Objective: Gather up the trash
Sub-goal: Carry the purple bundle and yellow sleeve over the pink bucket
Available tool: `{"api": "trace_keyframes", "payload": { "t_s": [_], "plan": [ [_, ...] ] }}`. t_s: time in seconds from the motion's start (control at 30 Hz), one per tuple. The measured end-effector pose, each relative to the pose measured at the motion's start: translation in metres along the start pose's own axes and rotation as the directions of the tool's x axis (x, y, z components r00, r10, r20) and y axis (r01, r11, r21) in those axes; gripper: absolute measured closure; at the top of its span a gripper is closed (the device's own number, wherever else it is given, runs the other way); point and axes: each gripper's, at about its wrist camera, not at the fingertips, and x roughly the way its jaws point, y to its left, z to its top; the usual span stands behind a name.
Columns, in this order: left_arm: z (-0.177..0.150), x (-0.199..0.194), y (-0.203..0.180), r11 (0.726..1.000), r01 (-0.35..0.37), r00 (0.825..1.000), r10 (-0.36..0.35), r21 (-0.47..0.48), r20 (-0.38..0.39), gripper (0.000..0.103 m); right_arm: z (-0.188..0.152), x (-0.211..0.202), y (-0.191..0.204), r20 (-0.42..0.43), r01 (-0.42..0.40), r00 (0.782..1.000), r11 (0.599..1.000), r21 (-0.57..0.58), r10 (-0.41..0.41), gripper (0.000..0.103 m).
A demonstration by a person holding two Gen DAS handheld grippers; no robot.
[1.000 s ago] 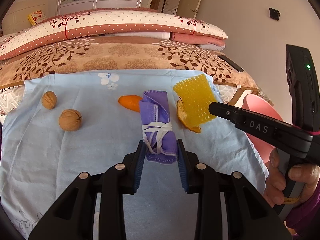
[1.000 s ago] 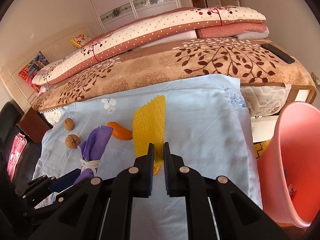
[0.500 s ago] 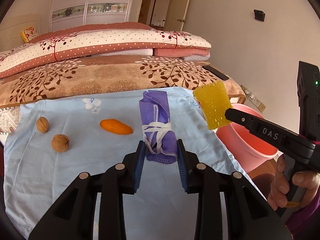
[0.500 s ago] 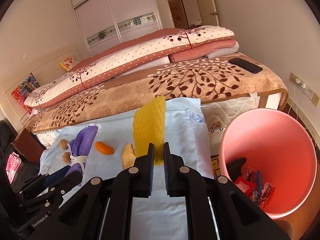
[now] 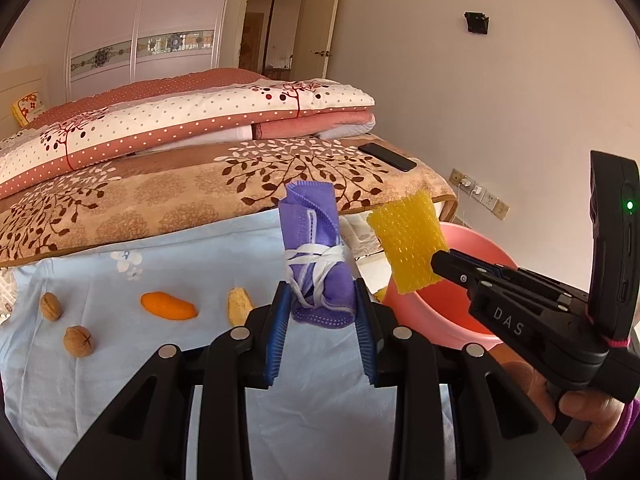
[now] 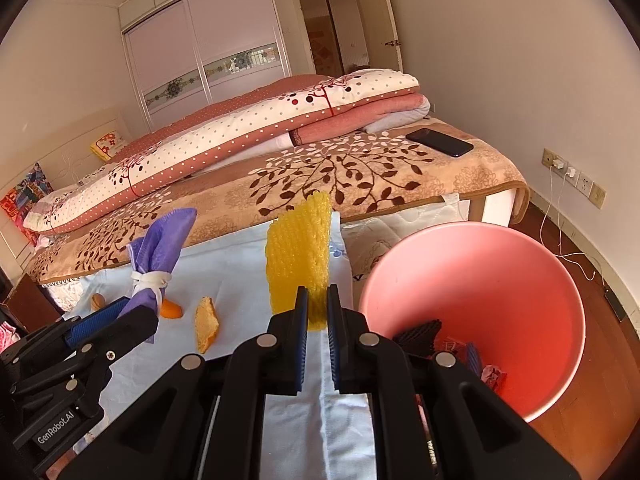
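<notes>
Left claw (image 5: 322, 312): clamped on the lower end of a rolled purple mask (image 5: 316, 256) bound with its white straps; the roll stands upright between the blue pads, lifted off the table.
Right claw (image 6: 318, 312): closed tight on the bottom edge of a yellow foam net (image 6: 298, 256), which sticks up above the fingers, beside the bin's rim.
Pink bin (image 6: 500, 256): on the floor just past the table's right edge, mouth tilted toward the claws, with dark and red scraps already lying inside.
Table (image 5: 120, 360): draped in a pale blue floral cloth.
Left on the cloth: two walnuts (image 5: 78, 341) near the left edge, an orange peel piece (image 5: 168, 305), and a pale peel curl (image 5: 239, 307).
Bed (image 6: 360, 168): behind the table, with folded quilts and a black phone (image 6: 439, 142).
</notes>
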Motion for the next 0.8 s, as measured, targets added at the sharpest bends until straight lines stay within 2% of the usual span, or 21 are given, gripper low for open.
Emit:
{"api": "trace_keyframes", "payload": {
  "t_s": [0.8],
  "plan": [
    [0.021, 0.04, -0.079, 0.992, 0.074, 0.997, -0.073, 0.1, -0.011, 0.071, -0.003, -0.027, -0.074, 0.052, 0.123, 0.99, 0.985, 0.124, -0.13, 0.094]
  ]
}}
